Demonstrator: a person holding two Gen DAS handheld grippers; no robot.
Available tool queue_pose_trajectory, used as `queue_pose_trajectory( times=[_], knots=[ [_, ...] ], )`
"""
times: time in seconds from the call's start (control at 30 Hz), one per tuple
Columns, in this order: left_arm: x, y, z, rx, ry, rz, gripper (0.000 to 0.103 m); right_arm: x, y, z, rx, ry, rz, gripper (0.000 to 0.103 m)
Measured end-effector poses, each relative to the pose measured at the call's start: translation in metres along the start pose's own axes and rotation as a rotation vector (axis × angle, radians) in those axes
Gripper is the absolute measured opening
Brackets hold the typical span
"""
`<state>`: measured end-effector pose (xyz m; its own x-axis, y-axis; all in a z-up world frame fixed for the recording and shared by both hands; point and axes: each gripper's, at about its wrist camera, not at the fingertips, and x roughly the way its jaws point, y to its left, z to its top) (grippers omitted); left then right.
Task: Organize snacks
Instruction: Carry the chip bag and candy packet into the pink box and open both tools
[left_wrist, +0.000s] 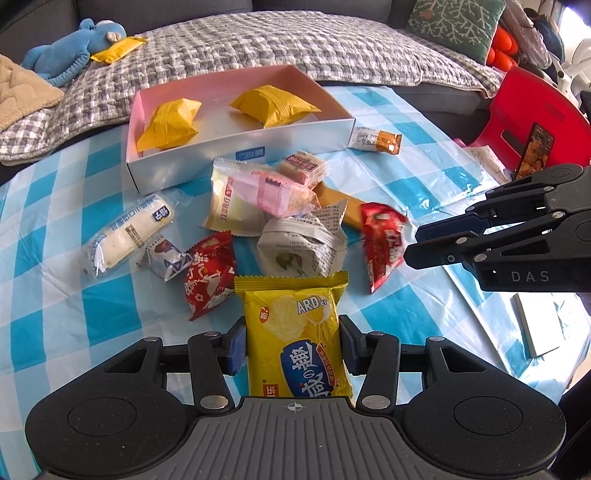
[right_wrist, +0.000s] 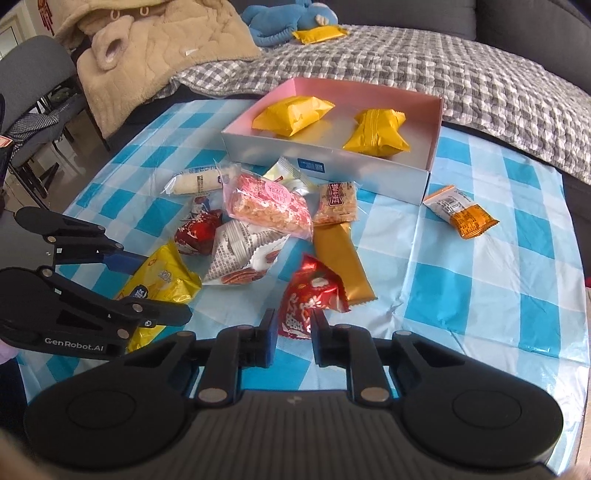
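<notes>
A white box (left_wrist: 240, 147) (right_wrist: 332, 162) with a pink inside stands at the far side of the blue-checked table and holds two yellow packets (left_wrist: 168, 123) (right_wrist: 291, 112). My left gripper (left_wrist: 291, 332) (right_wrist: 166, 288) is shut on a yellow biscuit packet (left_wrist: 295, 325) (right_wrist: 162, 280), held just above the cloth. My right gripper (right_wrist: 293, 325) (left_wrist: 412, 243) is shut on a red snack packet (right_wrist: 314, 299) (left_wrist: 382, 243), pinched at its near end and lifted slightly. In front of the box lies a pile of mixed snacks (left_wrist: 266, 199) (right_wrist: 266, 206).
An orange-and-white packet (left_wrist: 375, 139) (right_wrist: 461, 212) lies alone to the right of the box. Behind the table a sofa with a checked blanket (left_wrist: 277, 40) carries a blue plush toy (left_wrist: 74, 48) and a yellow packet (left_wrist: 118, 50). A red chair (left_wrist: 532, 110) stands at the right.
</notes>
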<state>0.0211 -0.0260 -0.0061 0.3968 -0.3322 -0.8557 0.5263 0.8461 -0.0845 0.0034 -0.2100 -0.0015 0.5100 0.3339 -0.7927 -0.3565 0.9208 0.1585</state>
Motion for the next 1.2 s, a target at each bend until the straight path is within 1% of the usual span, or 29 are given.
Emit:
queue_pose_trajectory(
  times=[0.03, 0.13, 0.2, 0.27, 0.4, 0.57, 0.73, 0.77, 0.8, 0.83, 0.9, 1.07, 1.2],
  knots=[
    [0.0, 0.0, 0.0, 0.0, 0.0, 0.0, 0.047, 0.0, -0.001, 0.0, 0.004, 0.003, -0.003, 0.017],
    [0.002, -0.001, -0.001, 0.004, 0.008, 0.001, 0.047, 0.007, -0.005, 0.0, 0.027, 0.025, -0.025, 0.028],
    [0.004, -0.002, -0.002, 0.01, 0.017, 0.003, 0.047, 0.013, -0.009, -0.001, 0.047, 0.047, -0.034, 0.044],
    [0.006, -0.003, -0.003, 0.016, 0.026, 0.004, 0.047, 0.017, -0.013, -0.002, 0.076, 0.057, -0.026, 0.053],
    [0.01, -0.005, -0.003, 0.026, 0.036, 0.006, 0.047, 0.023, -0.014, 0.003, 0.127, 0.058, 0.004, 0.055],
    [0.012, -0.006, -0.004, 0.029, 0.045, 0.006, 0.047, 0.038, -0.009, 0.01, 0.132, 0.064, -0.022, 0.055],
    [0.013, -0.005, -0.005, 0.03, 0.05, 0.008, 0.047, 0.049, -0.005, 0.012, 0.122, 0.07, -0.042, 0.051],
    [0.013, -0.004, -0.004, 0.03, 0.05, 0.008, 0.047, 0.051, -0.004, 0.013, 0.118, 0.067, -0.05, 0.047],
    [0.013, -0.004, -0.004, 0.029, 0.05, 0.008, 0.047, 0.051, -0.003, 0.013, 0.111, 0.064, -0.06, 0.04],
    [0.012, -0.003, -0.004, 0.028, 0.049, 0.008, 0.047, 0.052, -0.002, 0.013, 0.105, 0.061, -0.068, 0.034],
    [0.011, -0.003, -0.004, 0.025, 0.047, 0.008, 0.047, 0.052, -0.003, 0.014, 0.113, 0.064, -0.064, 0.03],
    [0.004, -0.002, -0.002, 0.018, 0.027, 0.003, 0.047, 0.044, -0.004, 0.013, 0.121, 0.068, -0.059, 0.028],
    [-0.006, 0.0, 0.001, 0.01, -0.002, -0.006, 0.047, 0.032, -0.006, 0.014, 0.147, 0.05, -0.038, 0.027]
  ],
)
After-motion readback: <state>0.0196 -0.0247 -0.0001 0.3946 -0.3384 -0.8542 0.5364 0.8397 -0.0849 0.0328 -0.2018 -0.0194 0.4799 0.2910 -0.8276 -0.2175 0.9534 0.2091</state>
